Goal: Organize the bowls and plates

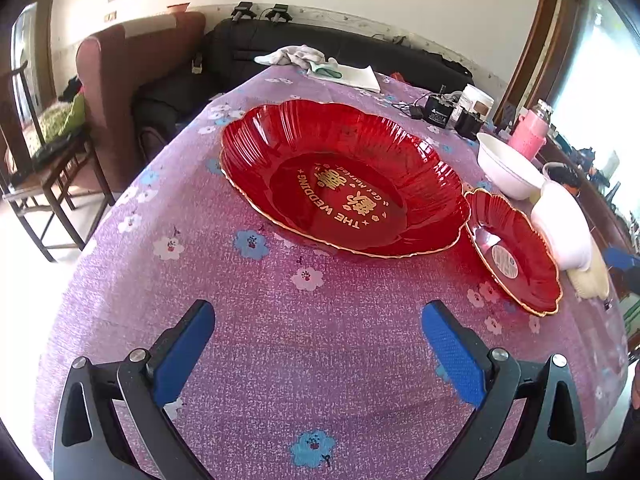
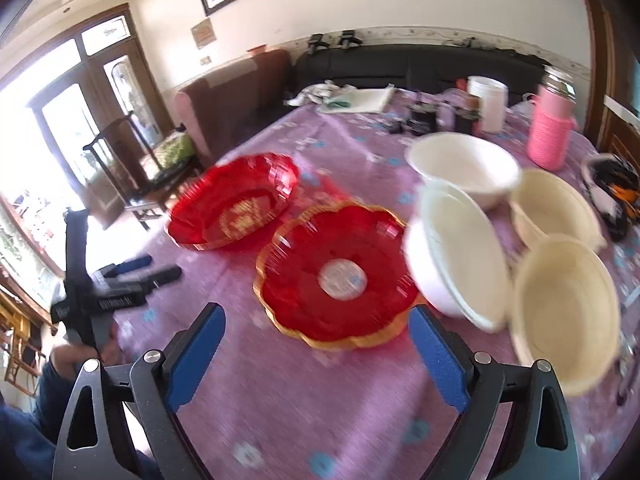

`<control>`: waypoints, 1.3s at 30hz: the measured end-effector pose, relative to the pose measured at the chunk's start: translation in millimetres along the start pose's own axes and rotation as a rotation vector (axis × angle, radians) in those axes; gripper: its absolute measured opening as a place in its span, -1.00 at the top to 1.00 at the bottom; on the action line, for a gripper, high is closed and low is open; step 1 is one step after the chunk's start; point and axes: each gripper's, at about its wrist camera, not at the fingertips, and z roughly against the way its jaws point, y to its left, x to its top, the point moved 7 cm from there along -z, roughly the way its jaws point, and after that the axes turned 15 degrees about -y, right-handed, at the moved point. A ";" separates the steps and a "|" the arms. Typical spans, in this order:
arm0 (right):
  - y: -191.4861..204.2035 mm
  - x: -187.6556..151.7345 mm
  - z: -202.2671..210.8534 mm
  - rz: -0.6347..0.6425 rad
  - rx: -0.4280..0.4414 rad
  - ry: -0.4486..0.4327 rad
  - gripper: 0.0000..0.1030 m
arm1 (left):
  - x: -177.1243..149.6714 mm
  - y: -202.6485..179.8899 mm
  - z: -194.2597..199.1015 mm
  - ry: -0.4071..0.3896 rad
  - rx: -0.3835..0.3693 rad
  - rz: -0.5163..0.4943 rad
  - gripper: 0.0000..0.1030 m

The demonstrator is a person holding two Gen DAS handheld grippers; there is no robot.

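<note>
A large red scalloped plate (image 1: 344, 180) with gold lettering lies on the purple flowered tablecloth (image 1: 260, 340), ahead of my open, empty left gripper (image 1: 318, 316). A smaller red plate (image 1: 514, 250) with a round sticker lies to its right. In the blurred right wrist view the small red plate (image 2: 336, 274) lies just ahead of my open, empty right gripper (image 2: 318, 320), with the large red plate (image 2: 234, 200) behind it to the left. A tilted white bowl (image 2: 456, 256), another white bowl (image 2: 464, 168) and two cream bowls (image 2: 564, 308) (image 2: 554, 208) stand to the right. The left gripper (image 2: 132, 272) shows at left.
At the table's far side are a pink flask (image 2: 550, 128), a white container (image 2: 488, 102), black adapters (image 1: 438, 110), cloths and paper (image 1: 340, 70). A dark sofa (image 1: 320, 40), a brown armchair (image 1: 120, 80) and a wooden chair (image 1: 44, 160) stand beyond the table.
</note>
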 end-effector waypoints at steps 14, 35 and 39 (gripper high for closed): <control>49.8 85.2 -108.1 0.017 -0.033 -0.158 -0.86 | 0.5 4.4 6.9 -0.035 0.025 0.022 -1.00; 13.1 62.1 -141.5 -0.210 0.145 -0.085 -0.10 | 38.8 15.2 28.8 -0.056 0.095 0.059 -0.89; 11.2 60.1 -141.4 -0.252 0.191 -0.057 -0.05 | 65.8 28.7 18.7 -0.040 0.116 0.090 -0.64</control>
